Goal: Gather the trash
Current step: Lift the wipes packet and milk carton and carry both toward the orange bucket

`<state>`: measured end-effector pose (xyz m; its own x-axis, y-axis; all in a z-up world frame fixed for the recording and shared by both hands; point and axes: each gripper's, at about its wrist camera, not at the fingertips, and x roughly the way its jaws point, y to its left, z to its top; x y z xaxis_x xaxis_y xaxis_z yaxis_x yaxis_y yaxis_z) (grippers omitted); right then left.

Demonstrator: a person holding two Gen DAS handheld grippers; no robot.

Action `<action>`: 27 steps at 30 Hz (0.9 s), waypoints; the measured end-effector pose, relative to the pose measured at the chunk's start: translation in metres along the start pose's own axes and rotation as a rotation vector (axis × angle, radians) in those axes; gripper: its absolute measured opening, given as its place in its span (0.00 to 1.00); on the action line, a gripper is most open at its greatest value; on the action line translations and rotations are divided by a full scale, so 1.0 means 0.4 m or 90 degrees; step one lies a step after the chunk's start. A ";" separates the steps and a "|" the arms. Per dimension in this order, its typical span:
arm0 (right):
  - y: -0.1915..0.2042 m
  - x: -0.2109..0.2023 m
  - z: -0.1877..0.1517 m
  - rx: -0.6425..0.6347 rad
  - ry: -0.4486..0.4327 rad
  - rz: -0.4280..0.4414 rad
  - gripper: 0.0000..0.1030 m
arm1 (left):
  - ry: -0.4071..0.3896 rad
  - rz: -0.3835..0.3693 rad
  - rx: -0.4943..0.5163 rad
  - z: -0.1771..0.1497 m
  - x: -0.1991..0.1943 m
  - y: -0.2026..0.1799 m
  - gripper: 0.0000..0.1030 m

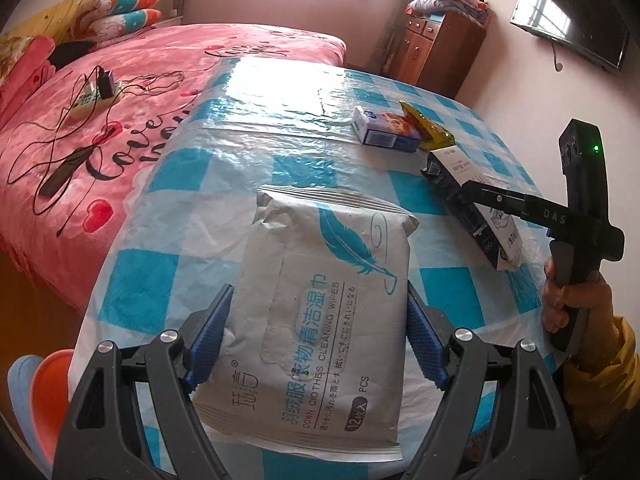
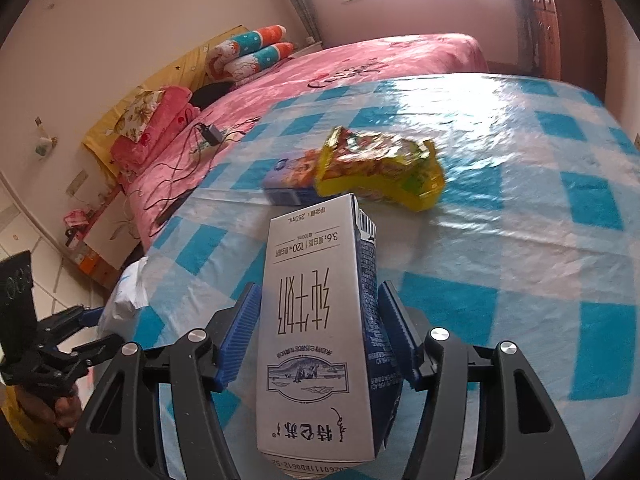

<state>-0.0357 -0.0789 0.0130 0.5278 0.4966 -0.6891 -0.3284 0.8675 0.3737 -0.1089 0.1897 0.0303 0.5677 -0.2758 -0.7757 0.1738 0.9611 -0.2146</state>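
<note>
Wipes pack [image 1: 320, 320]: a grey-white soft packet with a teal feather motif, pinched between the blue ribbed pads [image 1: 210, 336] of the left gripper [image 1: 316, 336], whose jaws are closed on its two long sides. Printed lettering is read as "DOWN CLOTHES CLEANING WIPES", "OPEN", "PCS" and "12" inside a dark oval, alongside Chinese characters. The pack is seen above the near edge of the table [image 1: 280, 148], which is covered in a glossy blue-and-white checked cloth; whether it is lifted off that cloth cannot be told.

Milk carton [image 2: 320, 340]: a white and dark-blue carton, gripped on both sides by the right gripper [image 2: 320, 344], jaws closed against its flanks. Markings are read as "250mL", "3.6" and "120", with large Chinese characters and an oval pastoral emblem. From the left wrist view the carton [image 1: 476, 204] is shown tilted, one end down near the cloth, with the right gripper's black finger across it.

Right hand [image 1: 568, 300]: wrapped round the black handle, yellow sleeve [image 1: 600, 368] at the wrist; "DAS" is lettered on the gripper body, and a green light is lit on the upper housing.

Remaining on the table: a small blue-and-white box [image 2: 290, 184] and, touching it, a yellow snack wrapper [image 2: 380, 172], both beyond the carton; their print is too blurred to be read.

Beside the table: a bed [image 1: 120, 128] under a pink cover bearing script lettering, with a charger and cables [image 1: 104, 88] laid on it.
</note>
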 end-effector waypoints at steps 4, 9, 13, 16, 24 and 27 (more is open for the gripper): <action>0.028 0.000 -0.004 -0.001 -0.008 0.006 0.59 | -0.004 -0.004 -0.012 -0.009 -0.006 0.021 0.78; 0.047 -0.004 0.002 0.016 -0.004 0.042 0.59 | -0.011 -0.006 -0.026 -0.020 -0.020 0.049 0.78; 0.059 -0.001 0.004 0.041 0.007 0.078 0.59 | -0.019 -0.006 -0.038 -0.031 -0.034 0.071 0.78; 0.073 0.009 0.004 0.055 0.017 0.101 0.59 | -0.023 -0.006 -0.046 -0.037 -0.043 0.085 0.78; 0.133 0.037 -0.003 0.085 0.058 0.165 0.59 | -0.036 -0.005 -0.073 -0.058 -0.074 0.133 0.78; 0.172 0.051 -0.006 0.085 0.078 0.192 0.59 | -0.042 -0.001 -0.080 -0.067 -0.089 0.150 0.78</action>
<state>-0.0493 -0.0092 0.0234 0.3219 0.7313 -0.6013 -0.3454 0.6821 0.6446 -0.1402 0.2575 0.0292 0.6196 -0.2739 -0.7356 0.0757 0.9536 -0.2913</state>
